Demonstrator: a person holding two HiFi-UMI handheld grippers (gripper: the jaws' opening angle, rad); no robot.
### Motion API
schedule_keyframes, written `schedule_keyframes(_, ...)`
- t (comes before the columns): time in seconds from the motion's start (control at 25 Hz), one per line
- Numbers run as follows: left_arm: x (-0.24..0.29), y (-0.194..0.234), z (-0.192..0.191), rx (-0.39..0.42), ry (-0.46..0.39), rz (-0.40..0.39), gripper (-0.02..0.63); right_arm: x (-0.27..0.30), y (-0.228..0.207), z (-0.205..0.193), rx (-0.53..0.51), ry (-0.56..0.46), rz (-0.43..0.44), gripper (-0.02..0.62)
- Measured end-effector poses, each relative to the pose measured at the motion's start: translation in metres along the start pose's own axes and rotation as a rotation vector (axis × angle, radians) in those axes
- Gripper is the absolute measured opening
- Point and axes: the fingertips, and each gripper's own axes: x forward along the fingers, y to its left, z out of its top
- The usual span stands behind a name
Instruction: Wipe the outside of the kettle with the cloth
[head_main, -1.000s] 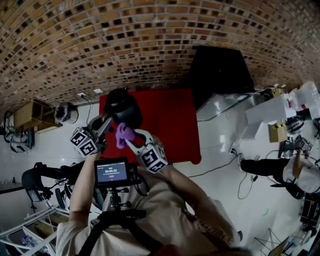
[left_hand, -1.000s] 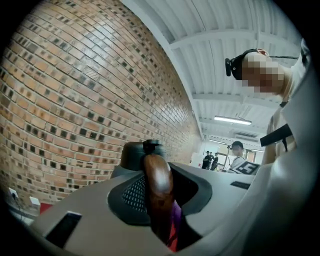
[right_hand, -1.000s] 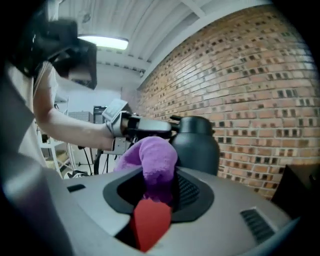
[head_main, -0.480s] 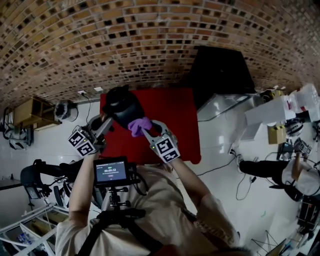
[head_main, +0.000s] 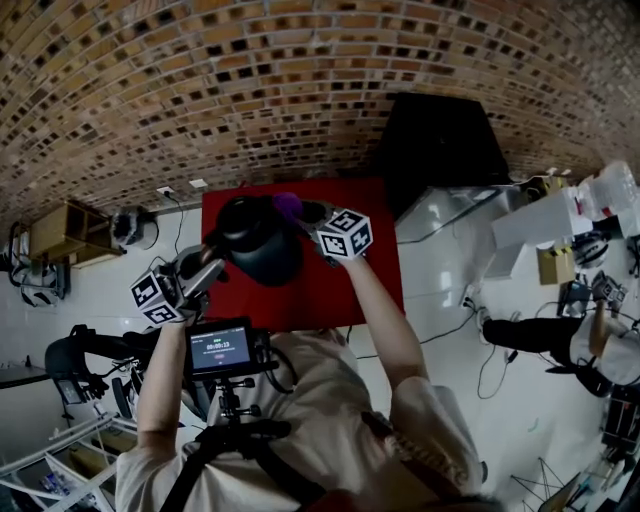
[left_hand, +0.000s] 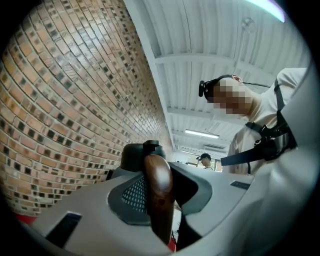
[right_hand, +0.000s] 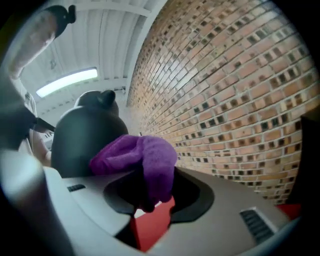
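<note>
My left claw (head_main: 212, 250) is clamped on the black kettle's (head_main: 258, 238) wooden handle (left_hand: 159, 185). My right claw (head_main: 308, 212) pinches the purple cloth (right_hand: 137, 152) at the kettle's far side.

Kettle (head_main: 262, 240) body: dark, smooth, matt finish. Handle (left_hand: 159, 197), centre of the left gripper view: brown wood, polished and glossy. Cloth (right_hand: 145, 157): purple, soft, napped fabric. Left gripper (left_hand: 161, 182) and right gripper (right_hand: 150, 187) shells: grey, matt plastic. Pad (left_hand: 132, 194) on the left gripper: fine mesh texture. Table (head_main: 350, 270) top: red, smooth, matt. Wall (head_main: 250, 90), upper frame: rough brick.
</note>
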Motion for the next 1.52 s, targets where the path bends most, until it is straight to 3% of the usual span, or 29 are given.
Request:
schedule_keyframes(0.12, 0.004, -0.001, 0.002, -0.004, -0.011, 0.009, 0.087, 0.003, -0.006, 0.012, 0.116, -0.082, 0.098, 0.153)
schedule_keyframes(0.24, 0.005, 0.007, 0.004, 0.002, -0.028, 0.082, 0.089, -0.034, -0.032, 0.000, 0.126, -0.112, -0.050, 0.153)
schedule_keyframes(0.36, -0.001, 0.024, 0.011, -0.001, -0.053, 0.129, 0.090, -0.062, -0.032, -0.045, 0.145, -0.064, -0.166, 0.153)
schedule_keyframes(0.48, -0.008, 0.035, 0.017, -0.024, -0.075, 0.136, 0.091, -0.033, 0.005, -0.115, 0.215, 0.037, -0.104, 0.153)
schedule_keyframes(0.56, -0.006, 0.037, 0.017, -0.035, -0.080, 0.132, 0.089, 0.002, 0.048, -0.144, 0.193, 0.100, -0.018, 0.153)
schedule_keyframes(0.68, 0.005, 0.037, 0.011, -0.029, -0.059, 0.129, 0.089, 0.040, 0.098, -0.145, 0.122, 0.083, 0.116, 0.153)
schedule_keyframes(0.76, 0.010, 0.036, 0.006, -0.013, -0.034, 0.132, 0.089, 0.046, 0.108, -0.132, 0.107, 0.043, 0.150, 0.153)
schedule_keyframes(1.0, 0.004, 0.036, 0.008, -0.009, -0.063, 0.155, 0.089, -0.012, 0.072, -0.112, 0.142, -0.027, 0.123, 0.152)
schedule_keyframes(1.28, -0.004, 0.033, 0.019, 0.002, -0.085, 0.158, 0.089, -0.094, 0.010, -0.054, 0.332, -0.321, 0.020, 0.150)
schedule_keyframes(1.36, -0.005, 0.031, 0.018, 0.011, -0.066, 0.158, 0.089, -0.096, -0.010, -0.069, 0.328, -0.291, -0.049, 0.150)
schedule_keyframes(1.44, -0.005, 0.028, 0.018, -0.002, -0.065, 0.134, 0.091, -0.080, -0.026, -0.109, 0.344, -0.193, -0.103, 0.150)
schedule_keyframes(1.52, -0.005, 0.024, 0.020, -0.030, -0.083, 0.094, 0.089, -0.047, -0.022, -0.152, 0.386, -0.089, -0.071, 0.150)
